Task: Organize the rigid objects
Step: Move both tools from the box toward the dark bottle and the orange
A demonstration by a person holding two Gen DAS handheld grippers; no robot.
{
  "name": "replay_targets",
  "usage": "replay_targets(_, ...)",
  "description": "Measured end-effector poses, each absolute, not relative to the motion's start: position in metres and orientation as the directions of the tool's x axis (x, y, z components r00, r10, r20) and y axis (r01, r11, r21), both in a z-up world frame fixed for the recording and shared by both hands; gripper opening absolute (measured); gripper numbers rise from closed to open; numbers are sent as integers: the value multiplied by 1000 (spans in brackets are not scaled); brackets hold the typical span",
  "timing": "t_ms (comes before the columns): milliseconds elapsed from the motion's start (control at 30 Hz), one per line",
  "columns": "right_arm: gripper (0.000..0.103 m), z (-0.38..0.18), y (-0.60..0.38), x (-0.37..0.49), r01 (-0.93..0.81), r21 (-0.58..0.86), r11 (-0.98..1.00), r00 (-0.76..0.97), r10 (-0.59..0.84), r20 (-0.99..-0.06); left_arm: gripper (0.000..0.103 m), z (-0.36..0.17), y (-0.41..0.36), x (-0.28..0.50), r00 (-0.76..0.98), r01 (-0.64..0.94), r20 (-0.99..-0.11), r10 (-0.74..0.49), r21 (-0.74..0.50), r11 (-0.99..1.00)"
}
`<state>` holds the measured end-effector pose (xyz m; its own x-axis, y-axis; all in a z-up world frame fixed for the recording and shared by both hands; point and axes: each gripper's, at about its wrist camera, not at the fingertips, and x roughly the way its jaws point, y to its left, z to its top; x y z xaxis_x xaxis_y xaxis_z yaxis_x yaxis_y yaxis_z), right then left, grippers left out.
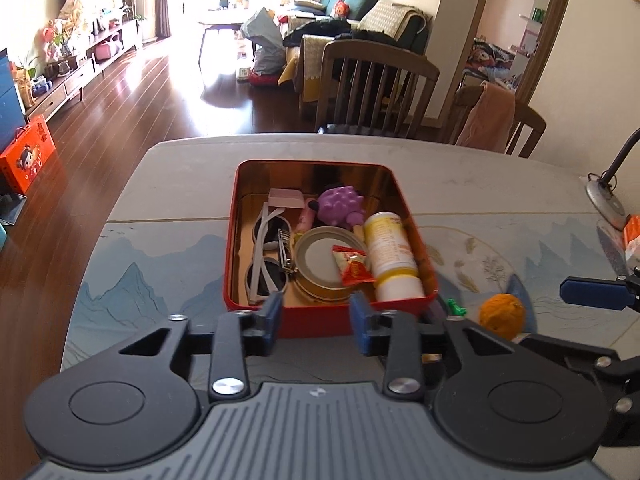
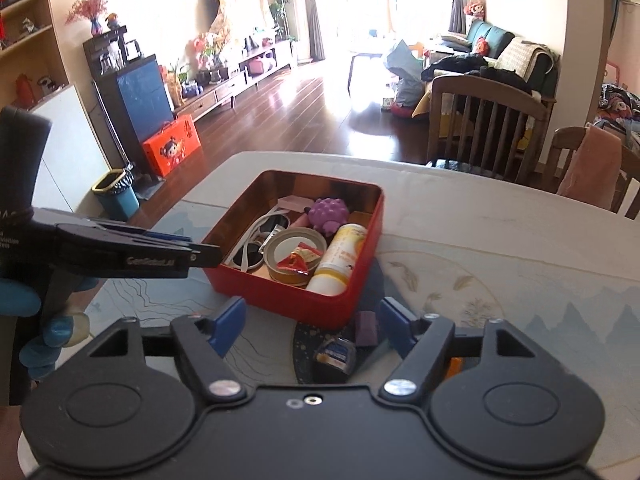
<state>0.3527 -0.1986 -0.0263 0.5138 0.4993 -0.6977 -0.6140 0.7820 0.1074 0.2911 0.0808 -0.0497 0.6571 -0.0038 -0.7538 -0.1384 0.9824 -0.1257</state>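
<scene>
A red metal tin (image 1: pixel 320 320) (image 2: pixel 280 292) stands on the table. It holds white sunglasses (image 1: pixel 264 256), a round metal lid (image 1: pixel 320 256), a red snack packet (image 1: pixel 354 266), a white and yellow bottle (image 1: pixel 394 256) (image 2: pixel 340 256), a purple toy (image 1: pixel 340 204) (image 2: pixel 328 214) and a pink block (image 1: pixel 285 199). My left gripper (image 1: pixel 316 320) is open and empty at the tin's near wall. My right gripper (image 2: pixel 312 324) is open and empty just before the tin's near corner, over a purple block (image 2: pixel 366 328) and a small dark jar (image 2: pixel 336 354).
An orange yarn ball (image 1: pixel 502 314) and a small green piece (image 1: pixel 456 306) lie right of the tin. A lamp base (image 1: pixel 604 196) stands at the table's right. Wooden chairs (image 1: pixel 376 84) stand beyond the far edge. The other gripper's blue finger (image 1: pixel 592 292) shows at the right.
</scene>
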Motion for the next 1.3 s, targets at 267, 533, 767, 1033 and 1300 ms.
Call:
replay_targets(267, 93, -17, -248, 333, -620, 121, 775, 533, 529, -660, 64, -36, 56, 262, 687, -146, -727, -9, -150, 978)
replay_targets(533, 103, -18, -289, 318, -630, 112, 768, 549, 543, -636, 77, -33, 23, 239, 702, -175, -711, 28, -135, 975)
replay_targets(767, 103, -26, -316, 317, -622, 130, 772, 539, 542, -644, 82, -35, -10, 224, 703, -171, -710, 41, -113, 979)
replay_targets(1033, 103, -34, -330, 327, -623, 139, 770, 529, 545, -650, 89, -53, -38, 221, 706, -170, -707, 44, -109, 980)
replay_targets(1300, 103, -57, -320, 358, -580, 152, 800, 517, 506, -691, 101, -86, -44, 243, 694, -143, -720, 13, -120, 982)
